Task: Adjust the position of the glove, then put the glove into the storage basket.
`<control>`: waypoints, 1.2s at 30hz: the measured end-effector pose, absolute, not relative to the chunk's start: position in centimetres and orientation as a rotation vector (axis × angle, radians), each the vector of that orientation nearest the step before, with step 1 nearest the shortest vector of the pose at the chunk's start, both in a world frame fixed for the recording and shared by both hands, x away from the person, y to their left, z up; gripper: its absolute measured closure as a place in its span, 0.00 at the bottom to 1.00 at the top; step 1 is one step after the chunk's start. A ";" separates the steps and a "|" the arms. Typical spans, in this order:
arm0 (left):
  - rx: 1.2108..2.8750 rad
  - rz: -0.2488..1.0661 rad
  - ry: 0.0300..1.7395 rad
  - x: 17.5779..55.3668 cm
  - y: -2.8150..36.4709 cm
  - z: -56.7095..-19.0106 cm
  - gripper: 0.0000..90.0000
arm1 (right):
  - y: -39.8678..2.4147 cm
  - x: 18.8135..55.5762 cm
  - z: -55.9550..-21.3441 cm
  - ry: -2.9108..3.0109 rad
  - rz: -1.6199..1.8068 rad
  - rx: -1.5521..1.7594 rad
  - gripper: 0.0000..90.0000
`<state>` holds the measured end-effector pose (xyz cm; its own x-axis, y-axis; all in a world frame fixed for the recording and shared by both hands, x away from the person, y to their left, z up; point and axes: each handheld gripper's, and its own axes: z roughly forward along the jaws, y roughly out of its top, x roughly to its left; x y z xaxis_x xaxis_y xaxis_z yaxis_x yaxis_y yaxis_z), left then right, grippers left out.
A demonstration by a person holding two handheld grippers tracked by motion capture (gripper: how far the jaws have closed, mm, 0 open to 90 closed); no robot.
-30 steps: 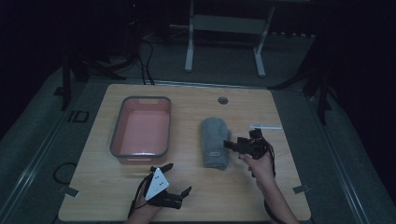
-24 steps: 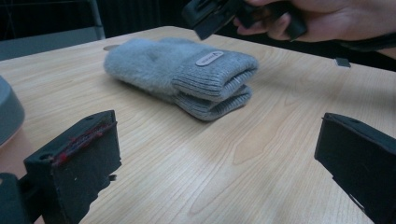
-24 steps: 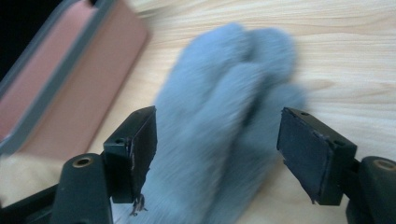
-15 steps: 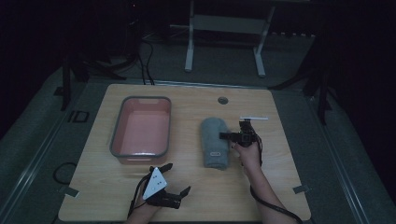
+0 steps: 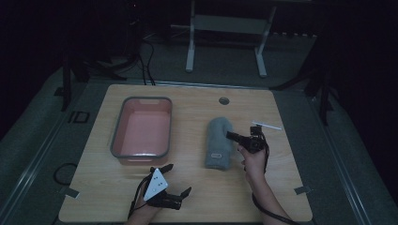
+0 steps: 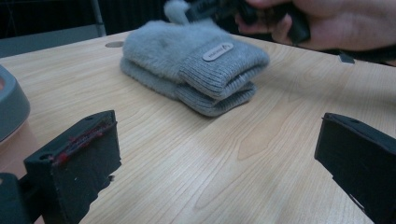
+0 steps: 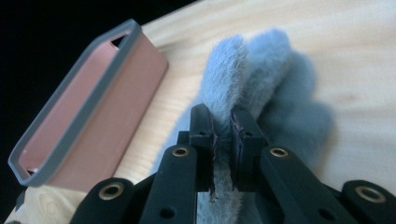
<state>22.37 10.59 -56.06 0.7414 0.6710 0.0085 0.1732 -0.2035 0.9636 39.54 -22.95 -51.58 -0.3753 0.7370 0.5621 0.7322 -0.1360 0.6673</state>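
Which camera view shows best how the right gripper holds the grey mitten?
The right gripper view: there the right gripper has just closed, its jaws pinching a fold of the grey mitten. The high view shows the mitten whole, but the grip is tiny. The left gripper view shows its cuff and label; the grip is blurred.

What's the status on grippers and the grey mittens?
Right gripper just closed, pinching grey mittens. Left gripper open, idle. Pink bin apart, nothing blocking.
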 end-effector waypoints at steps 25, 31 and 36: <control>1.856 0.373 0.736 28.6 6.0 -51.2 0.00 | -24.7 37.7 -50.0 2.235 1.301 1.605 0.47; 1.872 0.335 0.783 31.9 4.6 -50.2 0.00 | -24.6 37.7 -50.6 2.291 1.281 1.567 0.45; 1.899 0.303 0.844 34.3 3.2 -50.3 0.00 | -24.3 37.7 -50.9 2.345 1.281 1.526 0.42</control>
